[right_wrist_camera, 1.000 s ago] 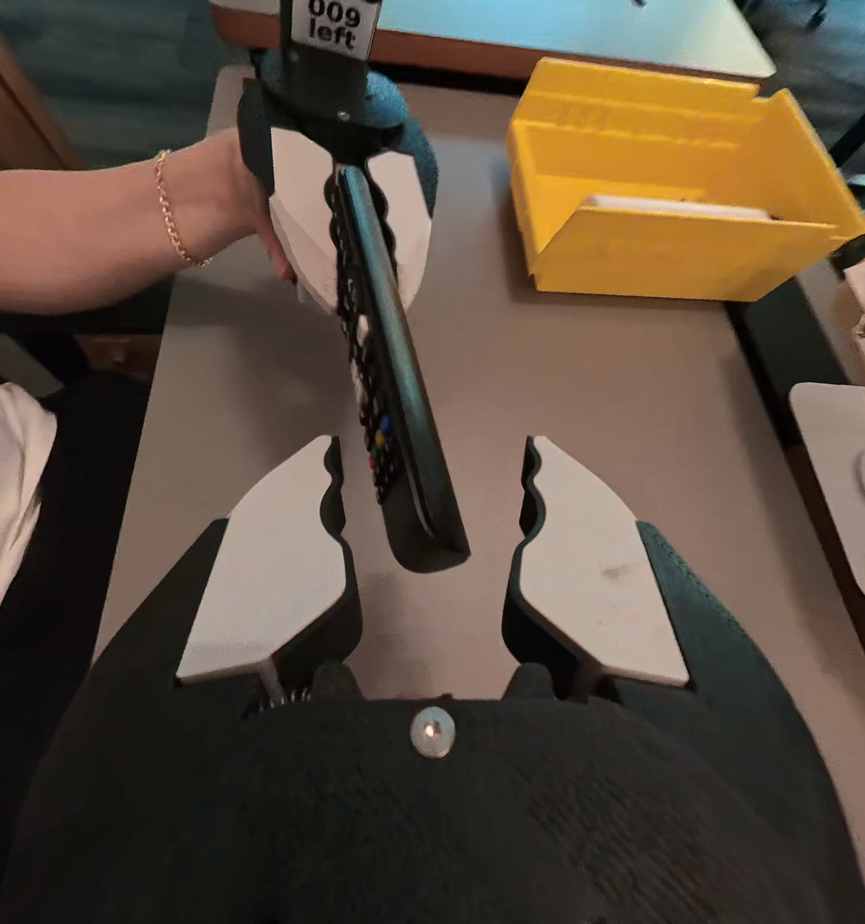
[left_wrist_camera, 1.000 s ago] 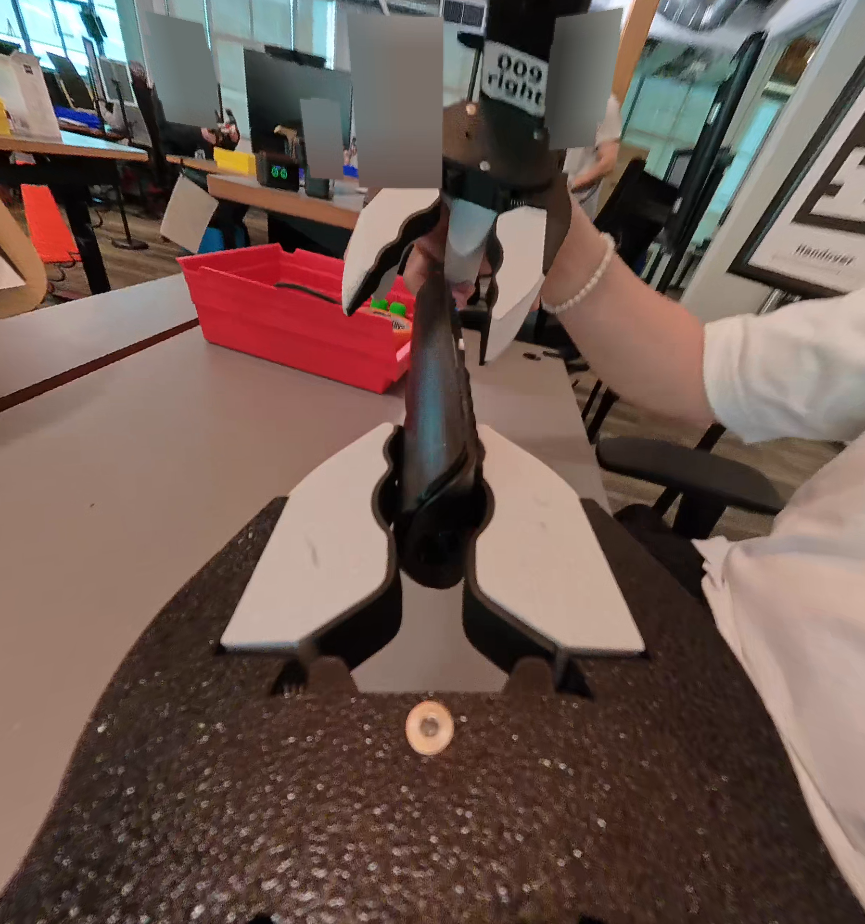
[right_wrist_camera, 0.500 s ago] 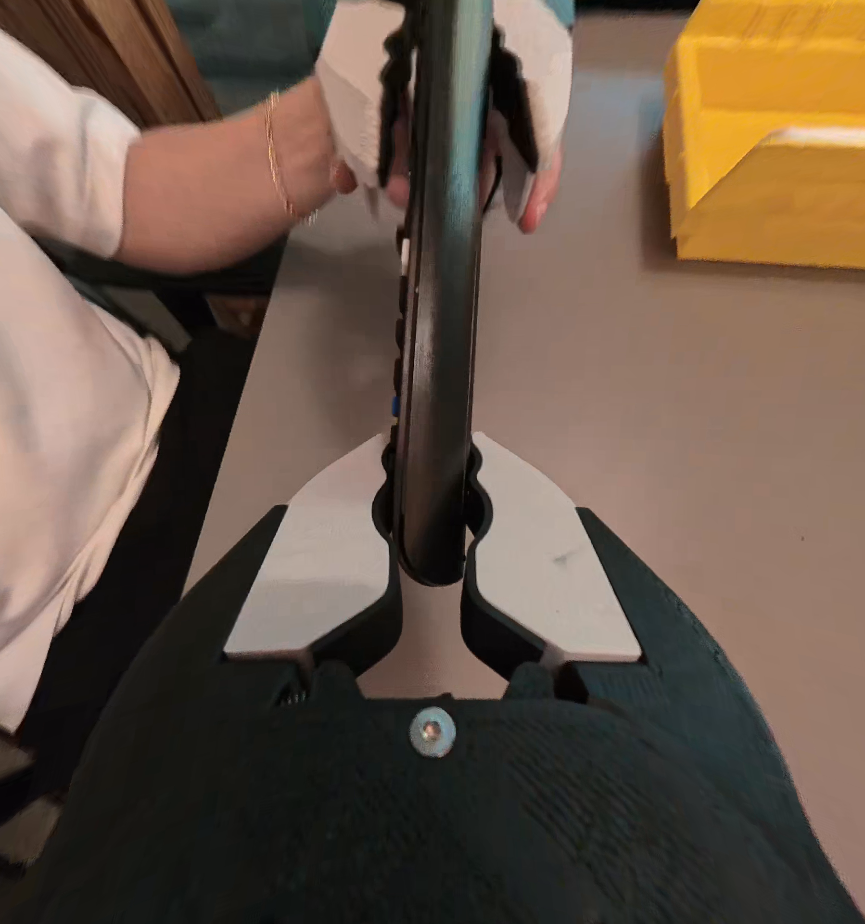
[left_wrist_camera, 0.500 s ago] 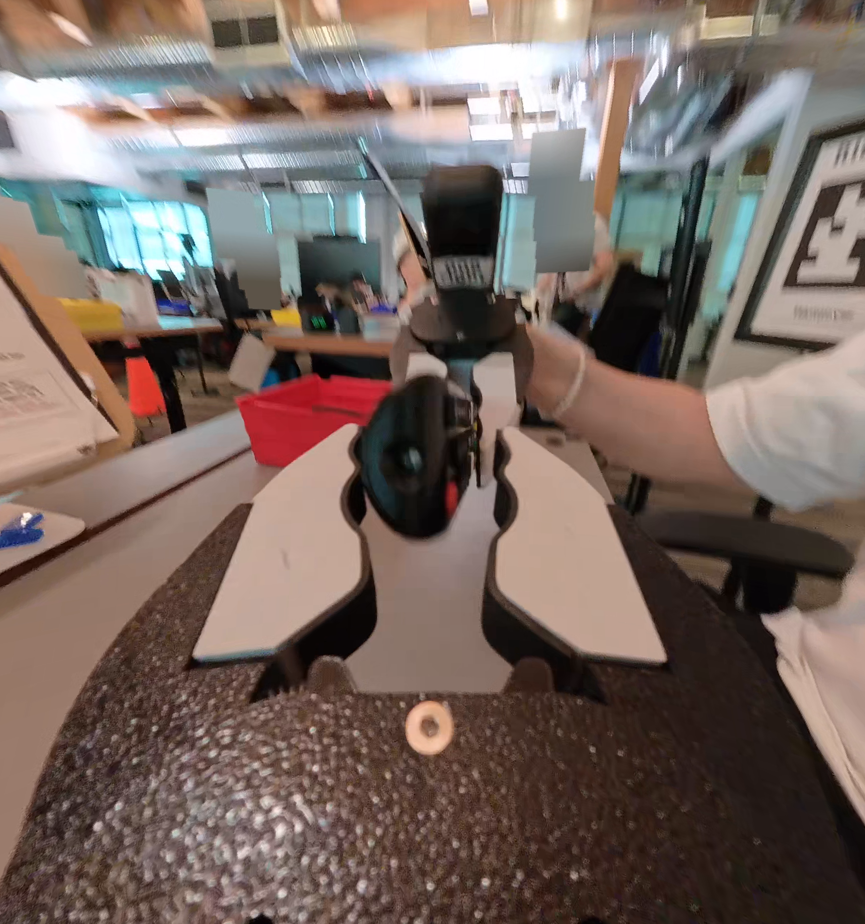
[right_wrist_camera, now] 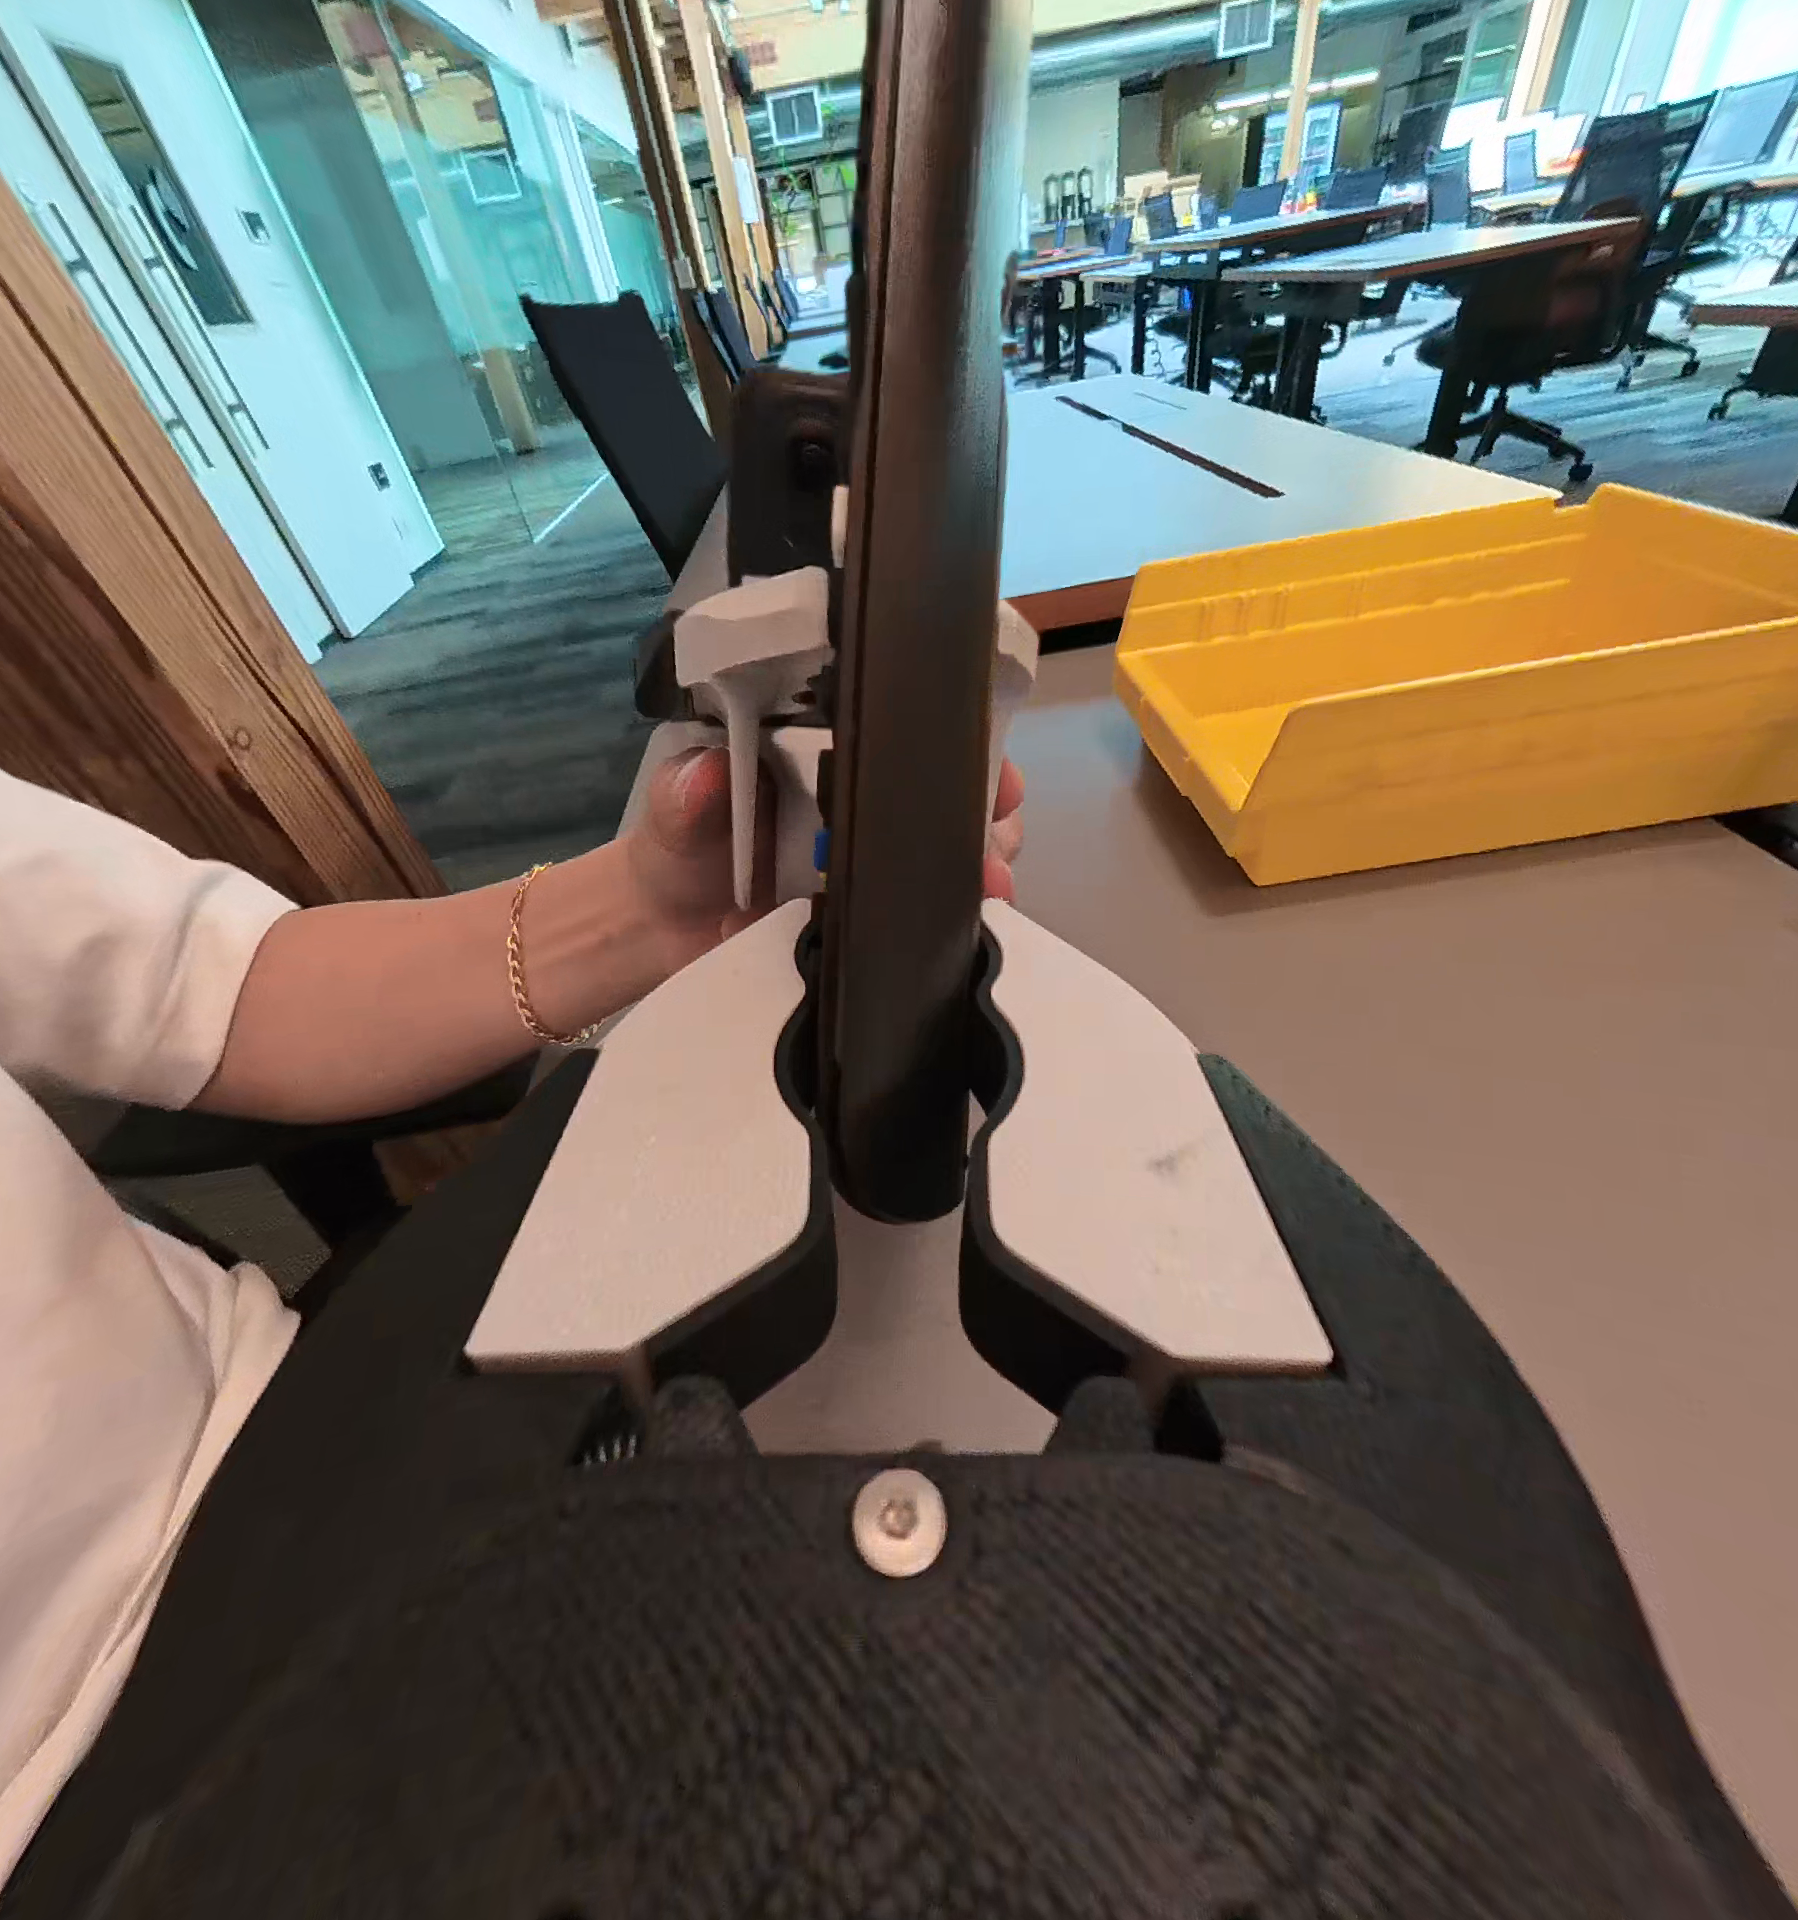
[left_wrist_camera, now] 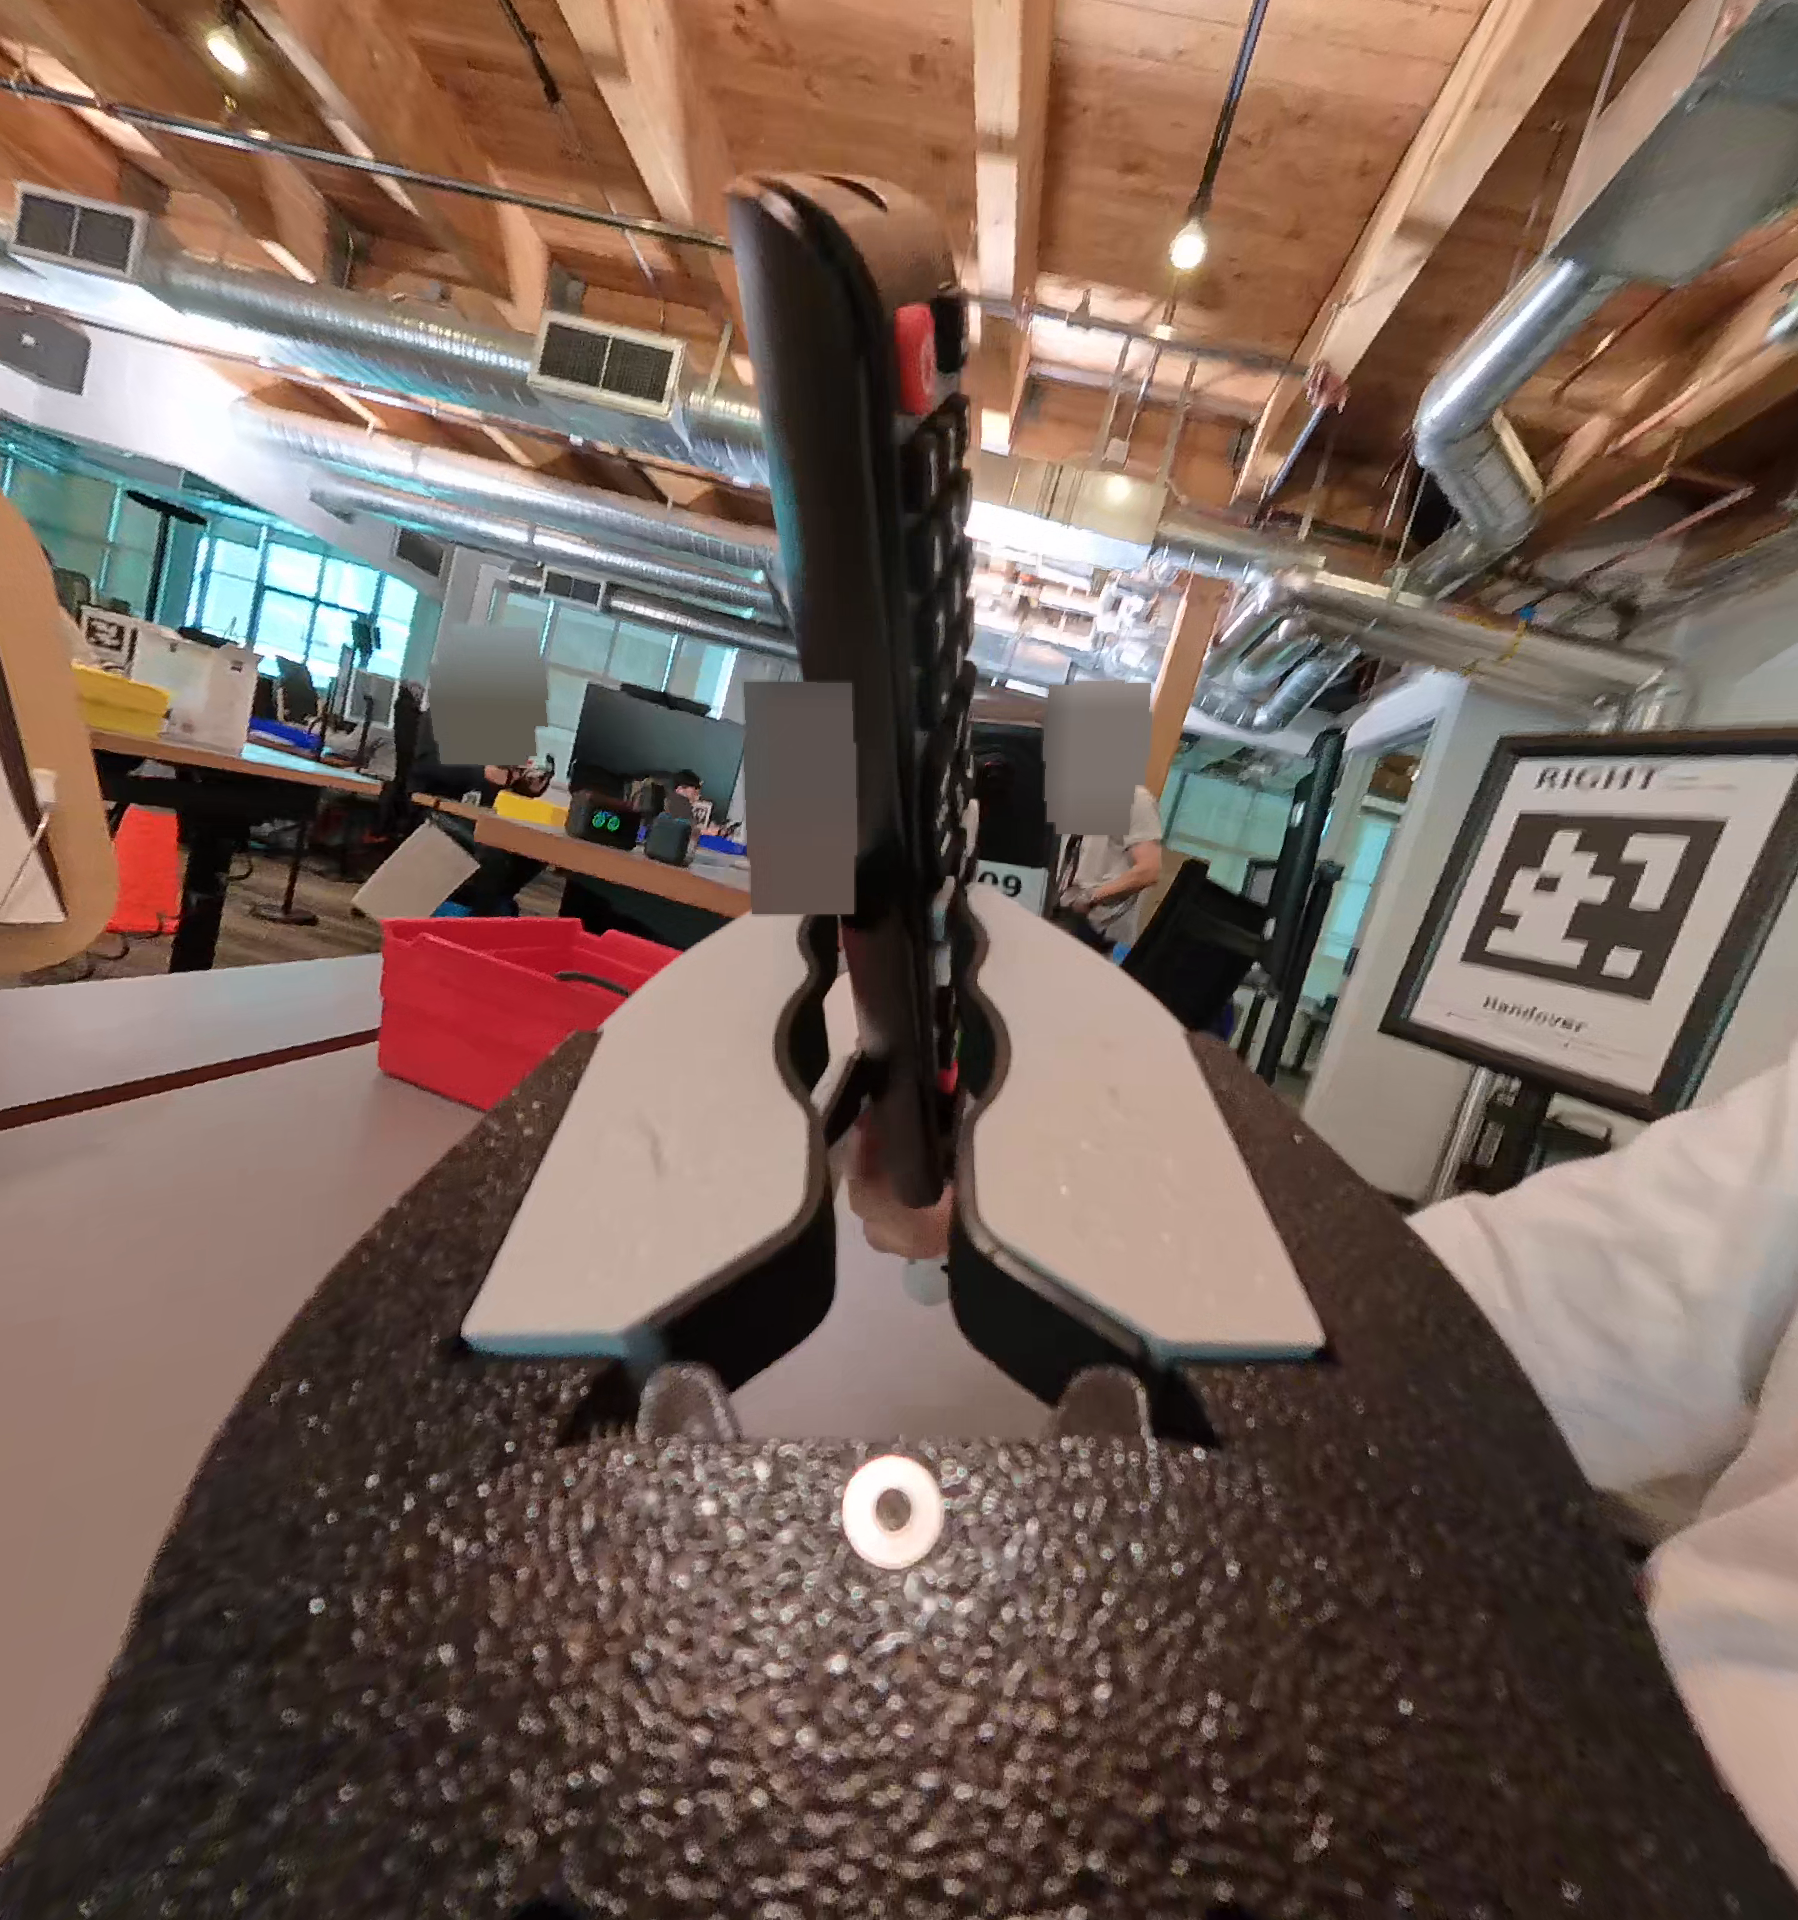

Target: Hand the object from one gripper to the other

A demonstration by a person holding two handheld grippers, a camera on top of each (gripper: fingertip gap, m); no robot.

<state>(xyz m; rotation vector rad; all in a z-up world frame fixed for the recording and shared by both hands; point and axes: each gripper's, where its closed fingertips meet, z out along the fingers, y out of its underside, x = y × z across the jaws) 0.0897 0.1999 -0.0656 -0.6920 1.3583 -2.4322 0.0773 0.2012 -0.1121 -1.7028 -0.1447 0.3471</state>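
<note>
Both grippers have tilted up since a second ago, raising the black remote (right_wrist_camera: 916, 727) upright above the table (right_wrist_camera: 1446, 1091). Right gripper (right_wrist_camera: 897, 1029) now clamps its lower end; left gripper (left_wrist_camera: 890, 1023) sits narrow around it, grip uncertain. Its top leaves the right view.

Both white-fingered black grippers clamp tight, left gripper (left_wrist_camera: 893, 1039) and right gripper (right_wrist_camera: 897, 1023), tips meeting, bare forearms extended.

Wooden ceiling beams (left_wrist_camera: 1009, 156) and silver ducts (left_wrist_camera: 1477, 416) top an open office of desks (right_wrist_camera: 1394, 260).
</note>
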